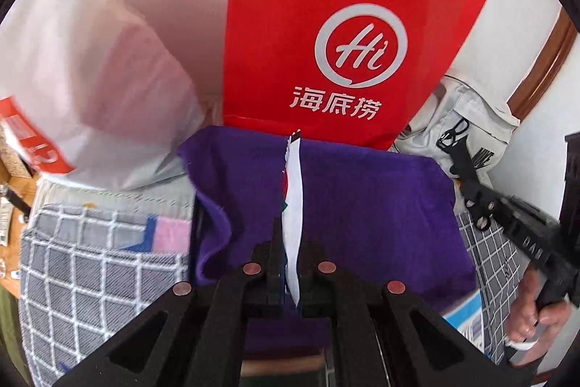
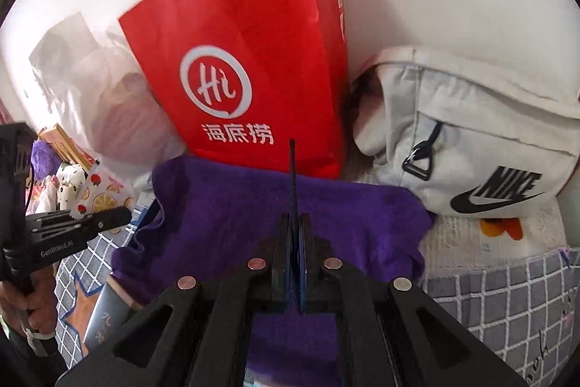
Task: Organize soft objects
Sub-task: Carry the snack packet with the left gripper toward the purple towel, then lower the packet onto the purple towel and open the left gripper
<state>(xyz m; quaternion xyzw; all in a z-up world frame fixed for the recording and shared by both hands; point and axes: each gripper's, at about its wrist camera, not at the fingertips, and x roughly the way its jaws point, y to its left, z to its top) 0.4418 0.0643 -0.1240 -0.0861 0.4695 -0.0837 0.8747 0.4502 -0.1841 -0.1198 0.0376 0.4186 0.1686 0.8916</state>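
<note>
Both sets of jaws are clamped: the left gripper (image 1: 290, 263) pinches a patterned cloth (image 1: 294, 205) seen edge-on, and the right gripper (image 2: 295, 263) pinches a thin dark sheet (image 2: 293, 184), identity unclear. A purple towel (image 2: 275, 216) lies below both, at 6 o'clock from the red paper bag (image 2: 246, 60). Likely risks: thin fabric slipping from the pinch, or the two hands pulling unevenly and bunching it against the bag. Readable writing: "Hi" and "海底捞" on the bag, "NIKE" on the white backpack (image 2: 471, 133) at 3 o'clock, "GenRobot.AI" on the left gripper's body.
</note>
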